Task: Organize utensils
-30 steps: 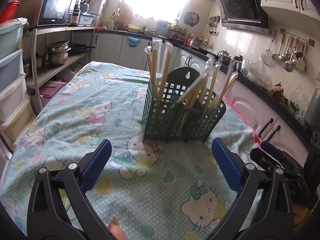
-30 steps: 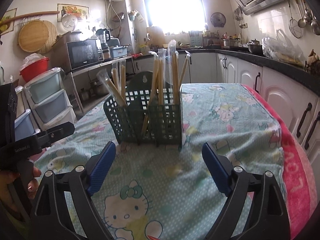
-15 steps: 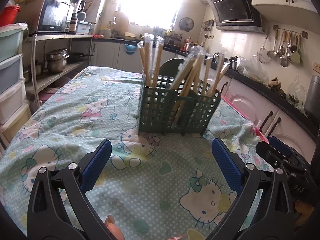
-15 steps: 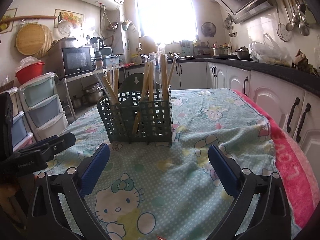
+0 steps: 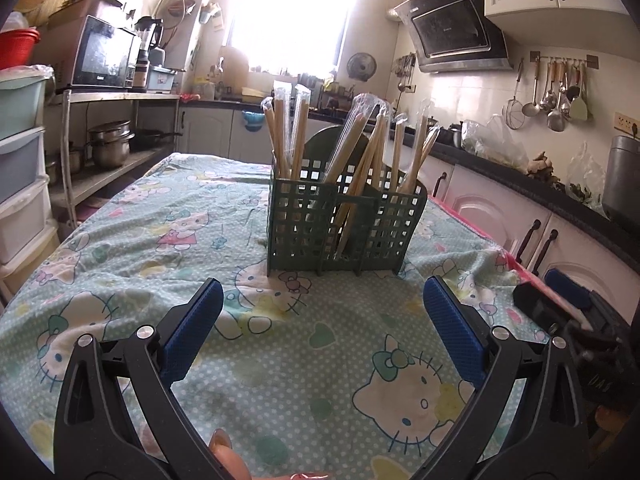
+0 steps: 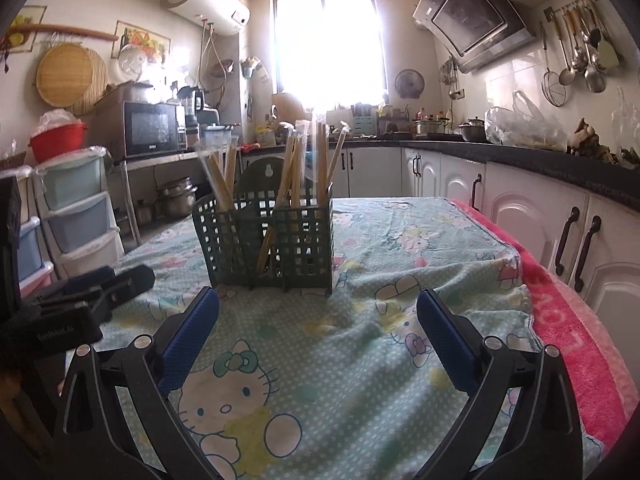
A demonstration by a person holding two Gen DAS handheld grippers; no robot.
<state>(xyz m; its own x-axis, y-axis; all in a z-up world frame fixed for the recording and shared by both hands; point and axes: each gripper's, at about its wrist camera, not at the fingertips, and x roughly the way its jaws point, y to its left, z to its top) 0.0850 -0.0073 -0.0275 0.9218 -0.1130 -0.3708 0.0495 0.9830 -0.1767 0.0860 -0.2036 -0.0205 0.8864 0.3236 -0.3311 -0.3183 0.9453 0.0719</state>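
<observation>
Sunlit kitchen: your desk [image 5: 120,240] carries the green caddy [image 5: 344,228] mid-cloth, toward the far edge, wrapped chopsticks [image 5: 360,152] upright so tips stay reachable. Left gripper [image 5: 320,332] and right gripper [image 6: 318,332] hold nothing, jaws wide, probably finished.

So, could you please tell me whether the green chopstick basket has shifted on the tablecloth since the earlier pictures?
No. The green chopstick basket sits on the same spot of the tablecloth, just behind the same cat print; only the camera's angle differs.
</observation>
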